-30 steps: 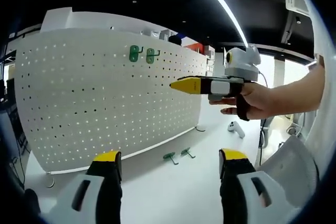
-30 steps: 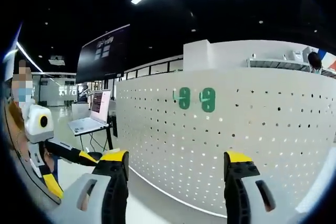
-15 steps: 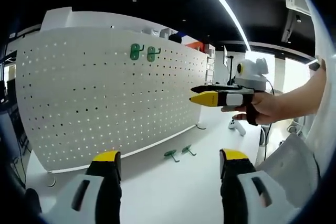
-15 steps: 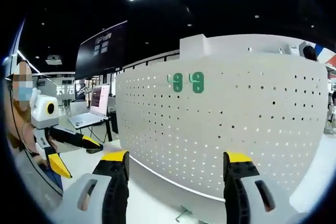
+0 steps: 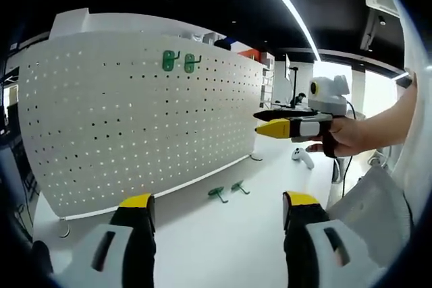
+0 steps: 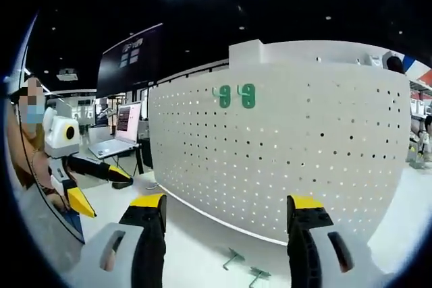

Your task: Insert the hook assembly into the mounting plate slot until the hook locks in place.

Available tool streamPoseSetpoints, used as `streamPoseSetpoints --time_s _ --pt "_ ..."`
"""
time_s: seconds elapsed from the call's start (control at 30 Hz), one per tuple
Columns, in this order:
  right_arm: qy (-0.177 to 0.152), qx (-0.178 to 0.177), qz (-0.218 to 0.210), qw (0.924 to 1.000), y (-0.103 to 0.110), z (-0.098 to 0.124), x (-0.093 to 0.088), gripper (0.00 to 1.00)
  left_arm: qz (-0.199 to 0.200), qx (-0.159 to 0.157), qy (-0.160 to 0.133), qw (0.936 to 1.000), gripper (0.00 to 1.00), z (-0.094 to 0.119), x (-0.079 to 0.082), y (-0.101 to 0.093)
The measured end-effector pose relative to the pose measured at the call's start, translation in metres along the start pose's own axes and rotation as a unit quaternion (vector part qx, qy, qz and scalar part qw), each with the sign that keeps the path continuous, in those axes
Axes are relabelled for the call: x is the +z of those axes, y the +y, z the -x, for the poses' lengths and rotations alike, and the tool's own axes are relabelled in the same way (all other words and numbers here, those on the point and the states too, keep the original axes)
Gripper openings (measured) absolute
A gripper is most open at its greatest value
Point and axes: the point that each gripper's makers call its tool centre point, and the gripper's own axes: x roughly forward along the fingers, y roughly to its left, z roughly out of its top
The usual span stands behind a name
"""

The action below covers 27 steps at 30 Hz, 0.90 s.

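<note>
A: Hooks [image 5: 217, 194]? Two green ones lie on the white desk [image 5: 223, 241] just before the pegboard [image 5: 135, 126]; two more hang [image 5: 181, 63] near its top edge.

B: Grippers?

A: Left gripper [image 5: 217, 208] has jaws apart, empty. Right gripper [image 6: 227, 208] likewise, held in a hand [image 5: 344, 136] over the desk, well apart from the hooks.
</note>
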Motion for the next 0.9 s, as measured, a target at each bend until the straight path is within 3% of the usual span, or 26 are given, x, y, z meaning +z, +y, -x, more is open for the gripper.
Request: streamPoseSetpoints --time_s 0.9 --pt "0.049 -0.017 -0.017 0.9985 -0.004 0.046 -0.042 0.70 0.011 0.011 0.012 0.9998 0.80 0.010 -0.016 0.007"
